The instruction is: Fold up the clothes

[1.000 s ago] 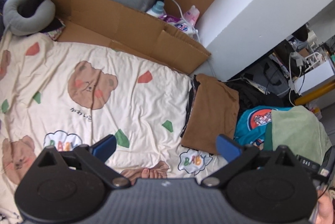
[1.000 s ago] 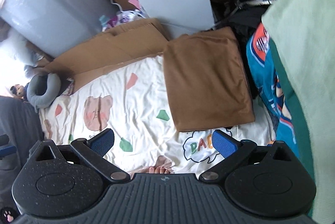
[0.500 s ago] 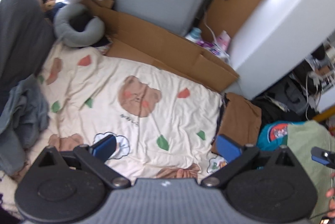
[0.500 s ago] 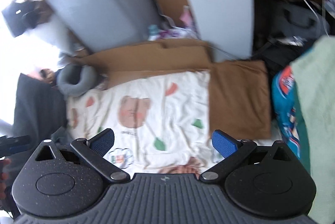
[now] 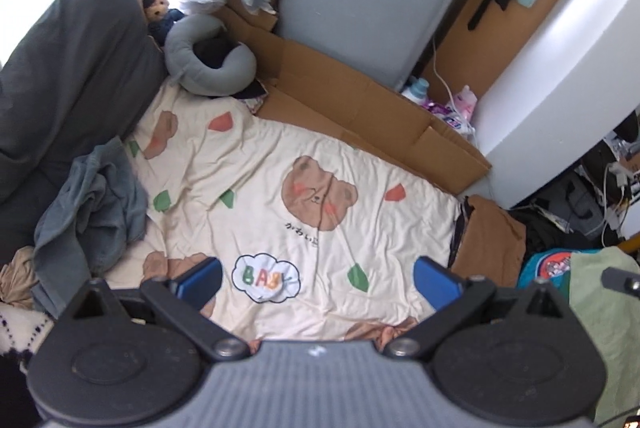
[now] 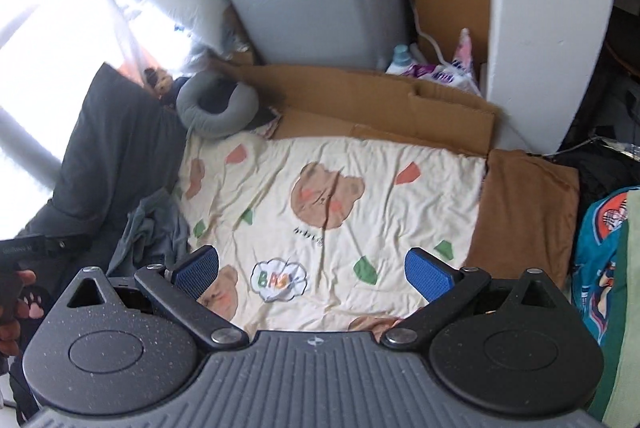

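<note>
Bed: the bear-print sheet (image 5: 304,188) gives you a bare folding space.
Clothes: crumpled grey garment (image 5: 92,204) at 9 o'clock, unfolded; brown folded one (image 6: 524,212) parked at 3 o'clock.
Grippers: left gripper (image 5: 318,278) and right gripper (image 6: 312,268) both spread apart, holding nothing, above the sheet.

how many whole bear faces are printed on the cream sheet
1 whole bear face at the middle of the sheet. Partial ones sit near the neck pillow and along the near edge, partly hidden by the tools.
</note>
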The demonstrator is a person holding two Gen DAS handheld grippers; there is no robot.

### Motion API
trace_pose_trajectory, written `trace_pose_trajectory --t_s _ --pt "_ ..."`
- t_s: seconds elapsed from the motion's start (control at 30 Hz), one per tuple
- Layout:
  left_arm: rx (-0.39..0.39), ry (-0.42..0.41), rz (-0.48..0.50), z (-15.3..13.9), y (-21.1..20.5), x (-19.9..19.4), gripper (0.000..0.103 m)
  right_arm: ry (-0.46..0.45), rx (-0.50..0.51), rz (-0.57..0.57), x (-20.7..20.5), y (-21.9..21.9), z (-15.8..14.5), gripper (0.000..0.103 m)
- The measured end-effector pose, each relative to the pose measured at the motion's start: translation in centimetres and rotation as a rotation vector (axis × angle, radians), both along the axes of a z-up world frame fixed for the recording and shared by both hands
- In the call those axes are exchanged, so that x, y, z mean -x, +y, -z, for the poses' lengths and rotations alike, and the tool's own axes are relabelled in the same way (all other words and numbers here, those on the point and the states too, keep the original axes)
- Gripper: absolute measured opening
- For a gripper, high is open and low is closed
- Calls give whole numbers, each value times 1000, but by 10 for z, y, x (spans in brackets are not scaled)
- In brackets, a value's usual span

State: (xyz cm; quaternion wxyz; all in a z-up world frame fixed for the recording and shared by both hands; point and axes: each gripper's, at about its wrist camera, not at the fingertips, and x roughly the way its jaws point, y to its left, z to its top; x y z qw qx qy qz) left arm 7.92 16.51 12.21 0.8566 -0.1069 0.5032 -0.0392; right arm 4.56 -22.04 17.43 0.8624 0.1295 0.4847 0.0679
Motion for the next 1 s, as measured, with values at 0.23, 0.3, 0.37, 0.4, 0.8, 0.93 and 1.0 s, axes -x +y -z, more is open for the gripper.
trace_pose_trajectory --t_s 0.23,0.3,0.37,0.4,0.8,0.93,1.0 --pt "-81 -85 -43 -3 3 30 103 4 39 -38 8 34 14 102" --pt "-98 -119 -52 -5 -1 40 103 2 39 -46 10 41 17 102" --pt "-105 -135 -46 -4 -4 49 103 -3 49 -49 13 49 20 102" --pt "-107 -138 -42 -3 -6 53 103 -2 52 -53 14 53 23 102" --pt "-105 -126 -77 44 -19 82 103 10 79 -54 32 81 70 102" --pt "-109 -112 -82 57 -27 85 103 4 82 -53 38 85 83 102" --pt "-104 -112 -86 62 -31 87 103 7 86 -62 41 87 90 102"
